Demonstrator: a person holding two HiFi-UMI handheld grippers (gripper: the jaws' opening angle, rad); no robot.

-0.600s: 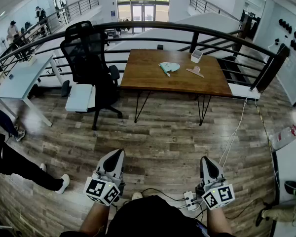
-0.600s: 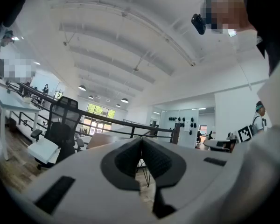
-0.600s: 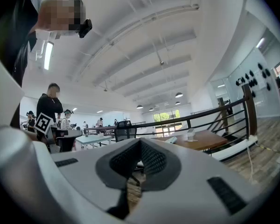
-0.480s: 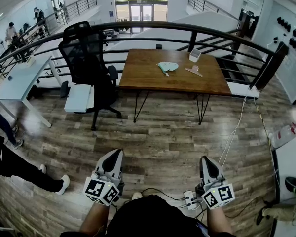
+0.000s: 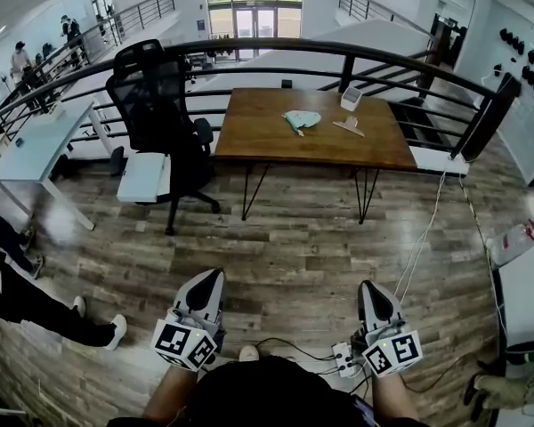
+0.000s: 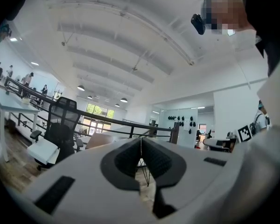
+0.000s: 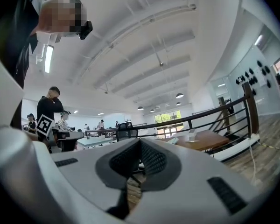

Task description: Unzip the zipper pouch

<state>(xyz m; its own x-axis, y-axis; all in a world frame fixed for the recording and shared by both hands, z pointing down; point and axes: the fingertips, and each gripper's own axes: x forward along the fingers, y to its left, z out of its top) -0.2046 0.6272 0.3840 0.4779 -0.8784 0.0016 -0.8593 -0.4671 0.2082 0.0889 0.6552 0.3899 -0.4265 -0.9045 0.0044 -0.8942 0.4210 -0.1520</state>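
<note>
Two grippers sit low at our waist, the left gripper [image 5: 215,275] and the right gripper [image 5: 368,285]. Both are clenched on nothing, with their pads pressed tip to tip in each gripper view. A wide stretch of wooden floor [image 5: 303,238] lies open between us and the wooden table [image 5: 313,157], which gives us free room ahead. A black office chair [image 5: 160,105] stands just beside the table's left edge, and a black railing [image 5: 276,46] curves behind it. On the right, a white cable [image 5: 424,236] trails down the floor to a power strip [image 5: 342,359] near our right gripper. A bystander's legs [image 5: 36,302] reach in from the left and are cut off by the frame.

The zipper pouch [image 5: 303,119] lies near the table's middle, well apart from both grippers. It is left of a small white box [image 5: 352,100] and a flat pinkish thing [image 5: 350,128]. From here we see only a small pale green shape, its long axis running roughly left to right along the table. We cannot make out the zipper or which end holds its pull.
</note>
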